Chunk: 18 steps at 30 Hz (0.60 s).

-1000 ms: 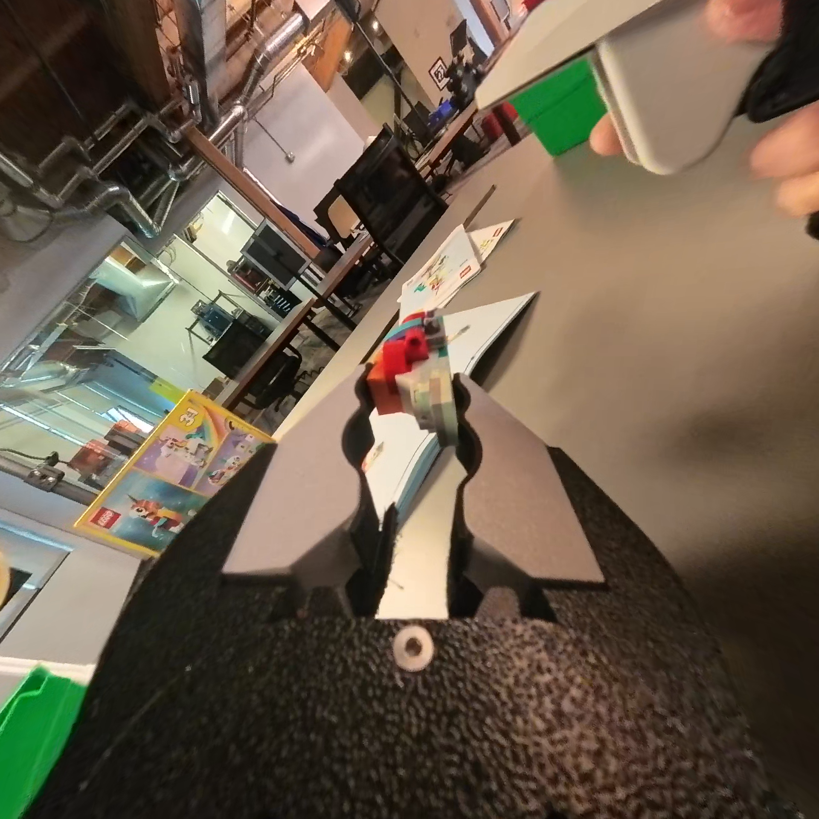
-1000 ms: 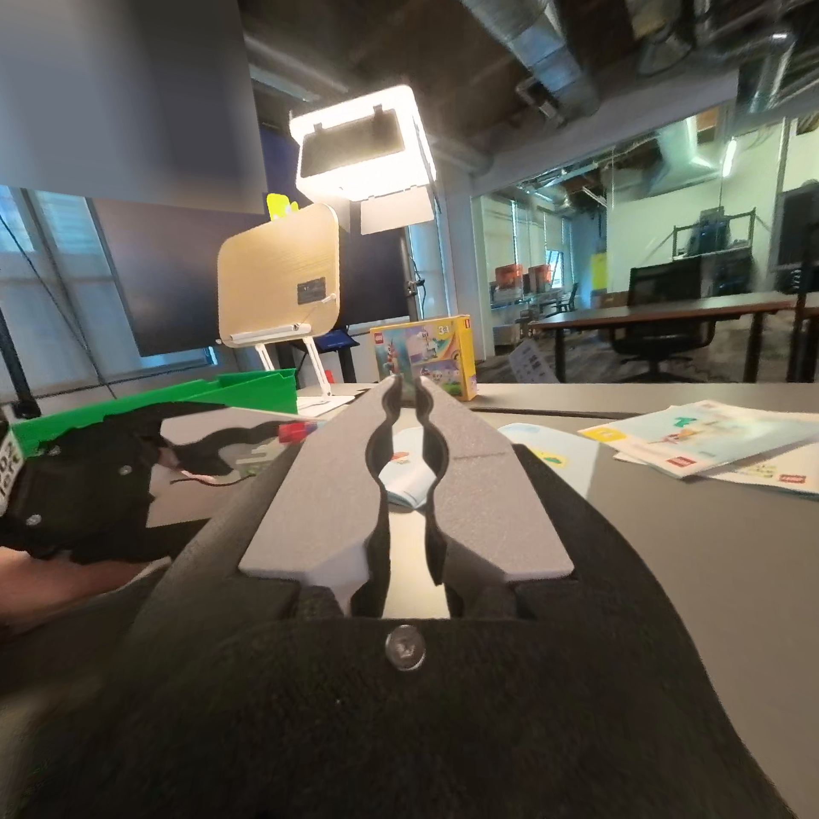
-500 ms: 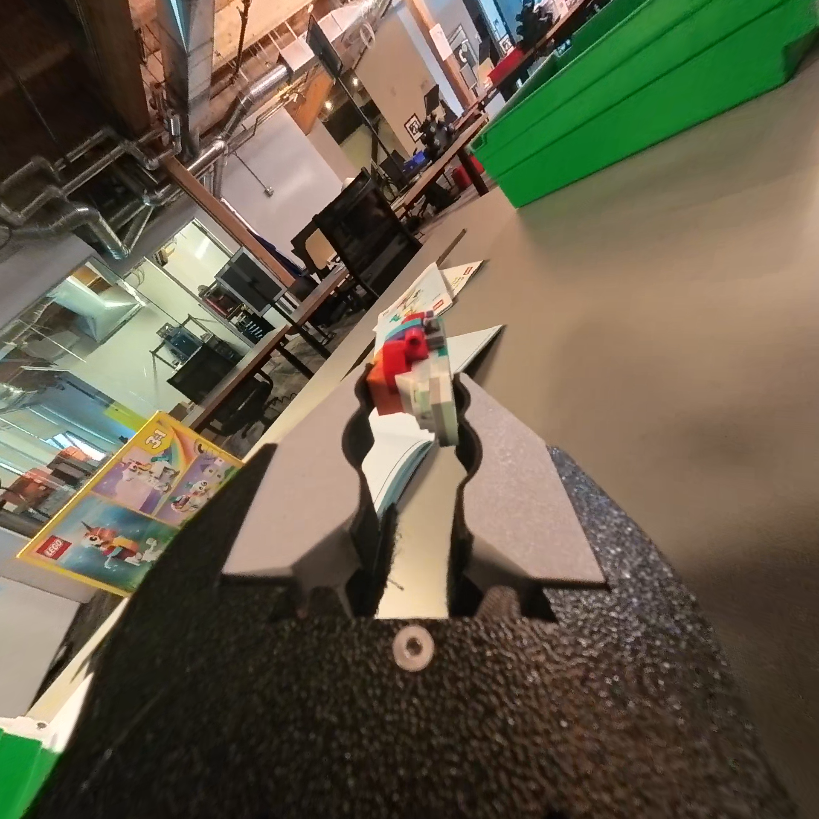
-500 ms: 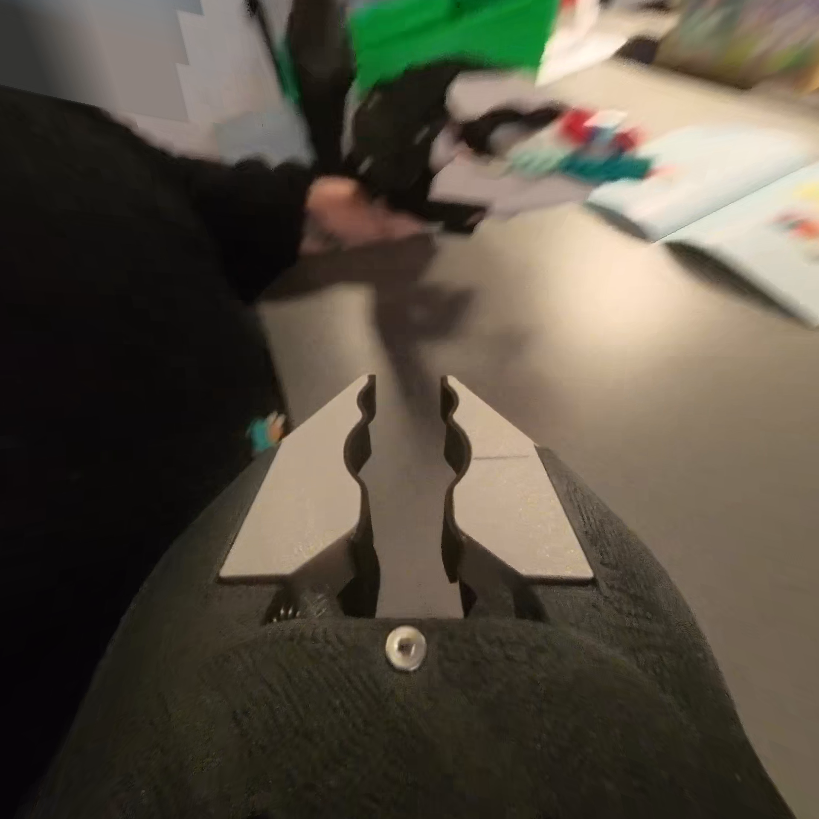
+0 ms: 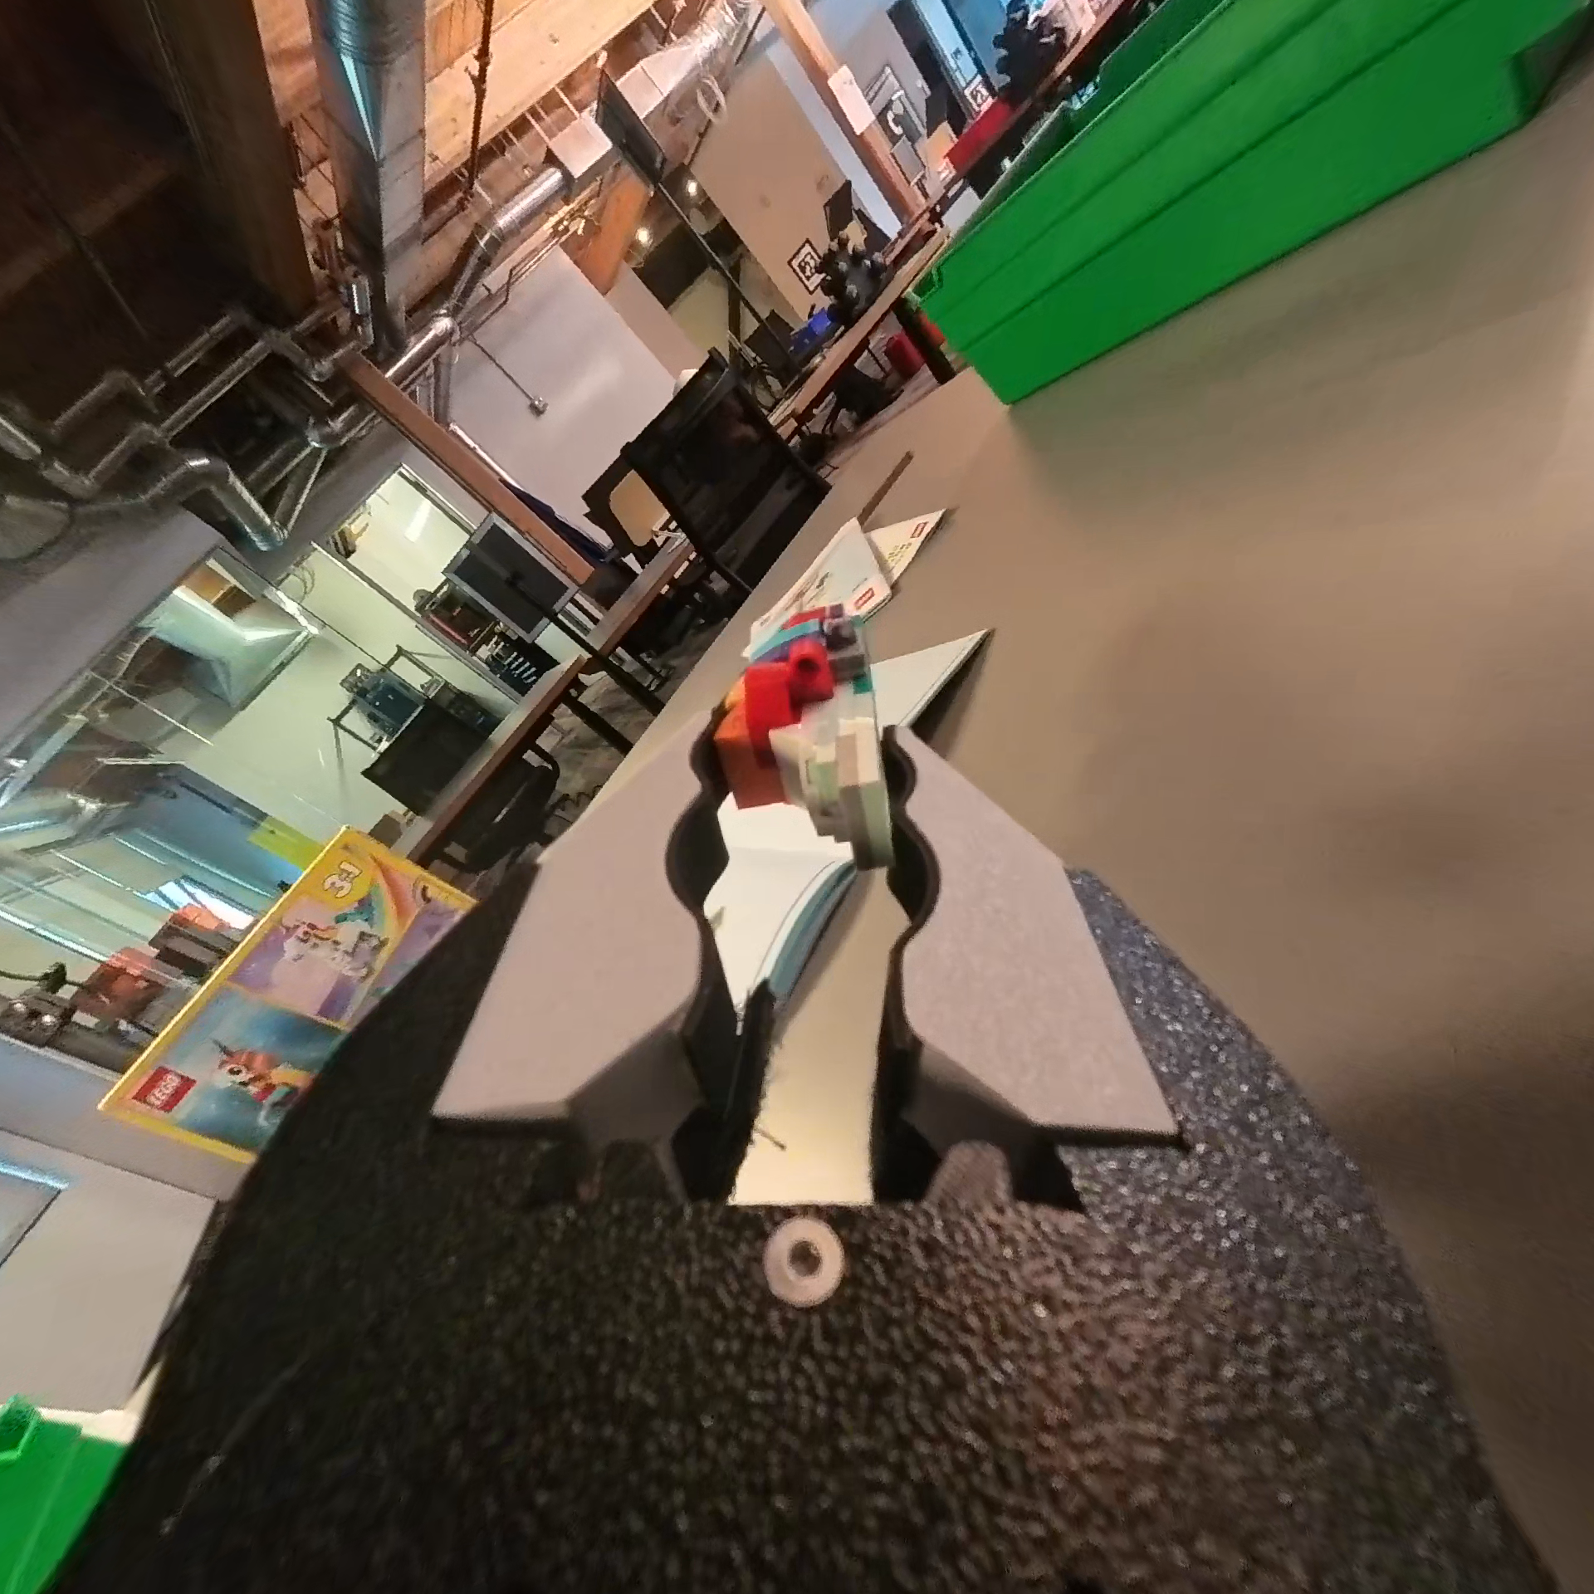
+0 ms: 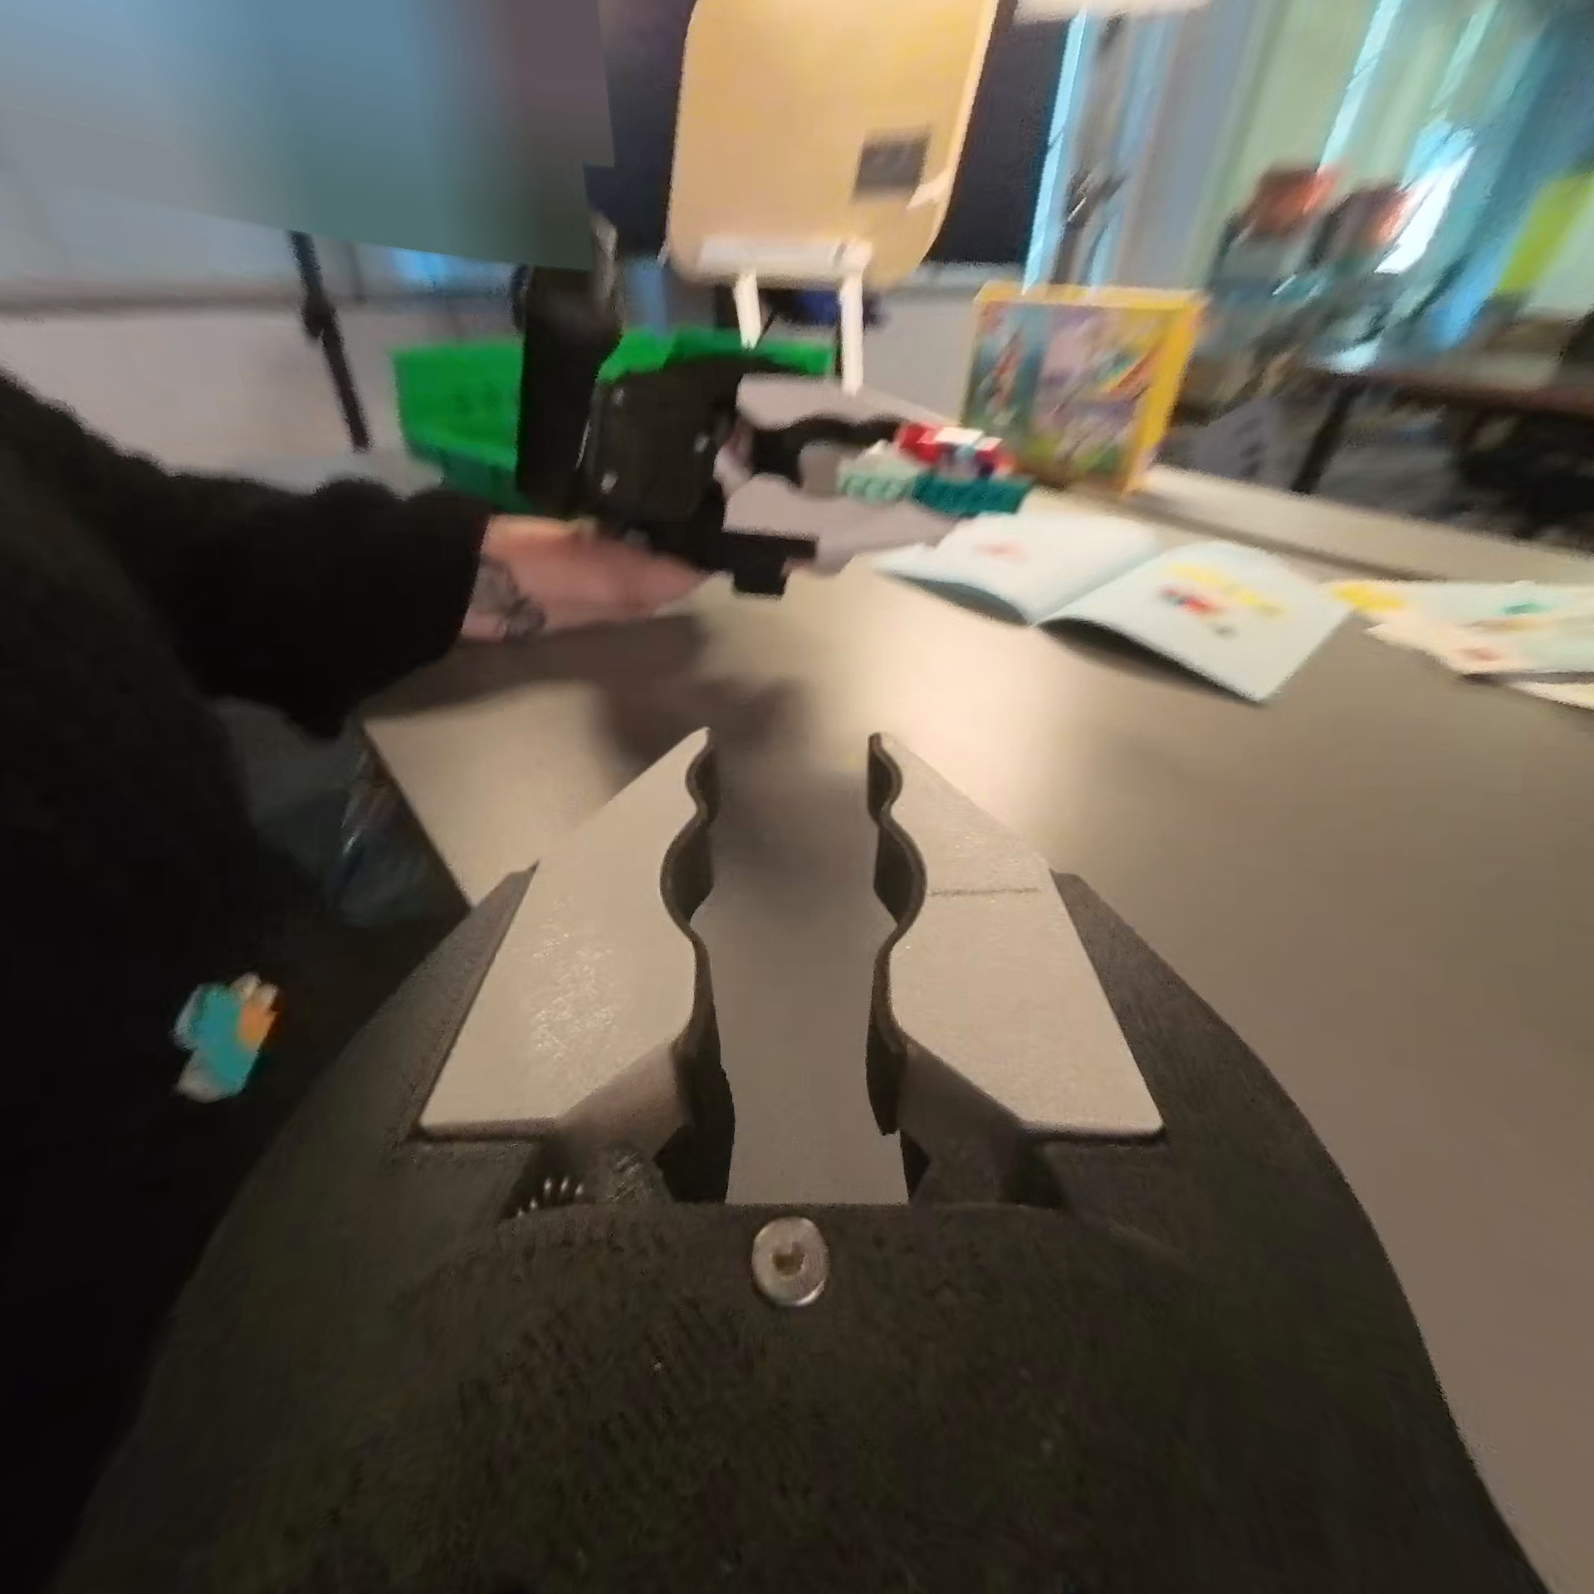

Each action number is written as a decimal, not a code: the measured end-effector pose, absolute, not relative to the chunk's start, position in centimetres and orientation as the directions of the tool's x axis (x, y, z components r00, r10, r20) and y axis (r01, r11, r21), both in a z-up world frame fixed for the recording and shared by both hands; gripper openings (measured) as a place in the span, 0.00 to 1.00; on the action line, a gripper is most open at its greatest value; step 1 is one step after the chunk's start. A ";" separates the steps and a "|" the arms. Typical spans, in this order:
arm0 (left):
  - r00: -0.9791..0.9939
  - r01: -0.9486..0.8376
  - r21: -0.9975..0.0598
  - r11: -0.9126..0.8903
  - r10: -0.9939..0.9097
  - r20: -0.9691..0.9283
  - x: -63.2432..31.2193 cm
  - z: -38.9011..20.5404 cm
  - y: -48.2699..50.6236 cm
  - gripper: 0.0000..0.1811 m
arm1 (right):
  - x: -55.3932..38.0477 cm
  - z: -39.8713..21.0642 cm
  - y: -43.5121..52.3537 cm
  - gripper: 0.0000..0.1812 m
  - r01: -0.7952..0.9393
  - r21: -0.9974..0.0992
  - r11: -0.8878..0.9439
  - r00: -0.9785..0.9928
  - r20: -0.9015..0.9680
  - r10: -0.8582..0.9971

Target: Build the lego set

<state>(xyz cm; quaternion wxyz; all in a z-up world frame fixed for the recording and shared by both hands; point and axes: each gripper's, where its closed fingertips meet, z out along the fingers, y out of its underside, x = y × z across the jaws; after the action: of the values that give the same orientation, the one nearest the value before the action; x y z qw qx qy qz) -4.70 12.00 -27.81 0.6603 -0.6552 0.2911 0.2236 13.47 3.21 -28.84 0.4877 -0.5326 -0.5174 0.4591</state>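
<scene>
My left gripper (image 5: 802, 759) is shut on a small lego assembly (image 5: 798, 733) of red, orange, white and teal bricks, held above the grey table (image 5: 1294, 690). In the right wrist view the same left gripper (image 6: 854, 466) shows at the far left, held by a hand, with the assembly (image 6: 940, 470) at its tips. My right gripper (image 6: 789, 759) is open and empty, low over the table (image 6: 1208, 862) near its front edge. An open instruction booklet (image 6: 1113, 595) lies beyond it, and also shows in the left wrist view (image 5: 914, 690).
A yellow lego box (image 5: 285, 1009) stands at the table's far side, also in the right wrist view (image 6: 1078, 379). Green bins (image 5: 1251, 216) sit on the table. More leaflets (image 6: 1501, 630) lie at the right. A person's black sleeve (image 6: 216, 586) fills the left. The left gripper's tips are roughly 20 cm from the right gripper's.
My right gripper swung down and left toward the person, then back toward the table, and its jaws have opened wider. My left gripper still holds the assembly and has tilted slightly.
</scene>
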 end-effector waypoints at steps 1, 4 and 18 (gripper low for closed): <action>0.724 -0.684 -0.728 0.045 -0.083 -0.685 -4.7 -27.8 12.0 0.18 | 14.0 -28.2 3.7 0.18 0.044 -0.999 0.008 0.082 0.011 0.997; 0.705 -0.703 -0.710 0.044 -0.087 -0.704 -4.6 -28.0 12.0 0.18 | 15.1 -26.9 4.6 0.18 -0.068 -0.997 0.029 0.180 0.016 0.983; 0.606 -0.793 -0.609 0.022 -0.075 -0.792 -4.9 -29.3 11.6 0.18 | 17.6 -23.5 10.4 0.18 -0.001 -0.829 0.559 0.568 0.460 0.683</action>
<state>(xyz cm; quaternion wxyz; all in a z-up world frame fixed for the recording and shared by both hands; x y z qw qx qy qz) -4.94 11.59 -29.35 0.6290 -0.6382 0.3399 0.2856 17.65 10.35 -23.50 0.7819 -0.4153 -0.4103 0.2189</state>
